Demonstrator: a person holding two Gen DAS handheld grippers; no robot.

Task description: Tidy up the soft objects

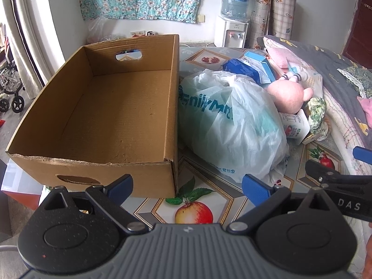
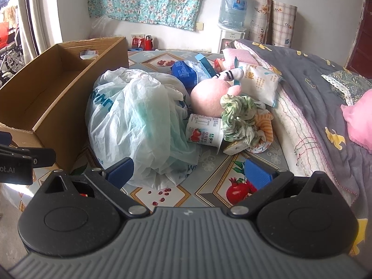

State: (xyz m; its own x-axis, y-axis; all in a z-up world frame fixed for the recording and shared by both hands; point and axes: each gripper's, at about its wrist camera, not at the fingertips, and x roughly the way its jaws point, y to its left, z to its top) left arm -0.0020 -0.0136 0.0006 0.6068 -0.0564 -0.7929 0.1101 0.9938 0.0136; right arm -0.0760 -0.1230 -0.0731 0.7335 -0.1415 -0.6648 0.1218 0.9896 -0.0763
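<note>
An empty cardboard box stands at the left of the fruit-print table; it also shows in the right wrist view. Beside it lies a stuffed white plastic bag. Behind the bag lie a pink plush toy, a green-and-white knotted cloth, an orange striped cloth, a cotton-swab packet and a blue packet. My left gripper is open and empty near the box's front corner. My right gripper is open and empty in front of the bag.
A yoghurt cup lies on its side by the cloths. Folded quilts are piled along the right edge. A water dispenser and rolled mats stand at the back wall. A wheelchair stands at far left.
</note>
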